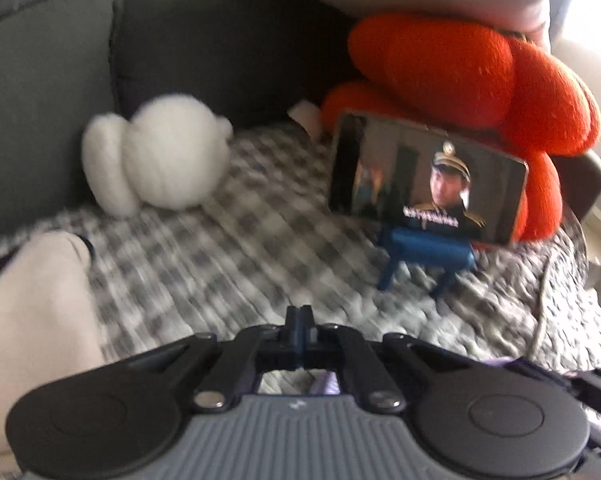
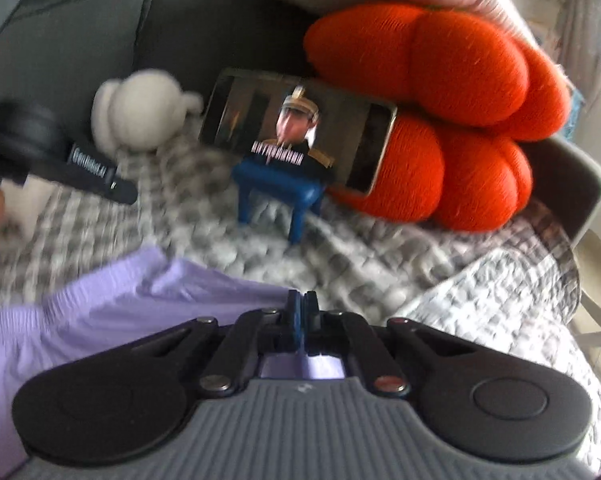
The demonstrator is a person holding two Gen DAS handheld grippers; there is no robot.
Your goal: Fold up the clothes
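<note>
Lilac garment (image 2: pixel 100 304) lower left of right wrist view, edge reaching the right gripper (image 2: pixel 300 312), jaws pressed together, seemingly pinching it | left gripper (image 1: pixel 299 322) bottom centre, jaws closed, nothing visibly held | checked blanket (image 1: pixel 228 248) underneath | phone (image 1: pixel 426 184) on blue stand (image 1: pixel 424 258), centre right | orange cushion (image 1: pixel 480 76) upper right | both views blurred

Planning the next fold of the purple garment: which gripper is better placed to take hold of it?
The right gripper. Its shut fingers sit at the edge of the purple garment, which spreads just below. The left gripper faces mostly checked blanket, with only a purple sliver showing.
</note>
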